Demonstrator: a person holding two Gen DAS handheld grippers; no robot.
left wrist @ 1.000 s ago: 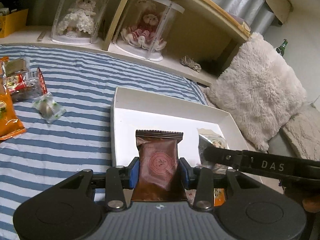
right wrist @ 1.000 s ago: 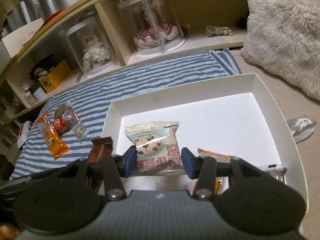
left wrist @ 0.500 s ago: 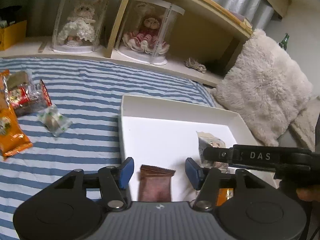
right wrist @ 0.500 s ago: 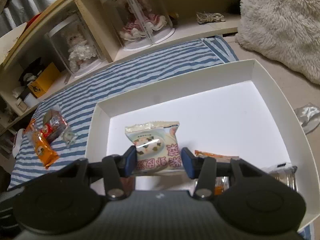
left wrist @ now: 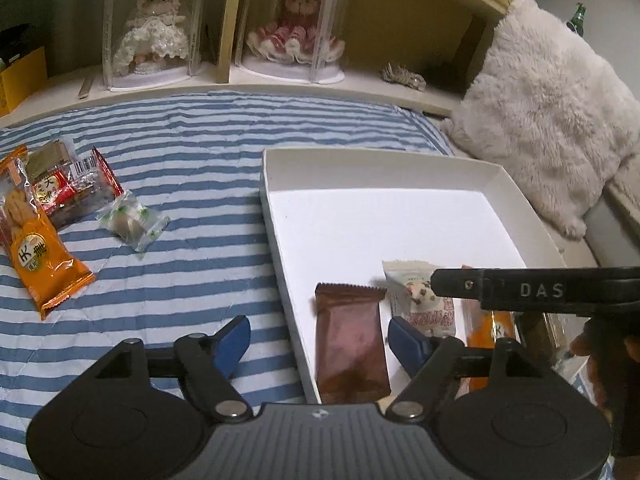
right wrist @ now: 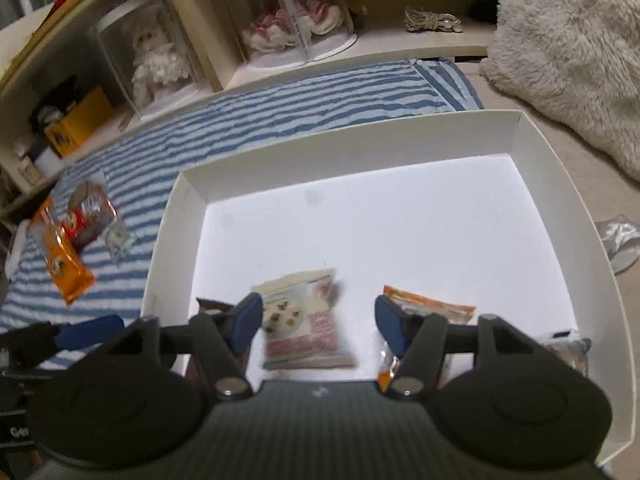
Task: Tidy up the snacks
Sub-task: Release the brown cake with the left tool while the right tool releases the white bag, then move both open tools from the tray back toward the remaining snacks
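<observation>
A white box lies on the striped bedspread; it also shows in the right wrist view. In it lie a brown snack packet, a cream cookie packet and an orange packet. My left gripper is open and empty over the box's left wall, above the brown packet. My right gripper is open above the cookie packet, which lies loose in the box. Several loose snacks stay on the bedspread: an orange packet, a red packet and a clear candy.
A shelf with two cased dolls runs along the back. A fluffy white cushion sits right of the box. A silver wrapper lies outside the box's right wall.
Both grippers opened. The left one let the brown packet down into the box and drew back left. The right one released the cookie packet beside it.
</observation>
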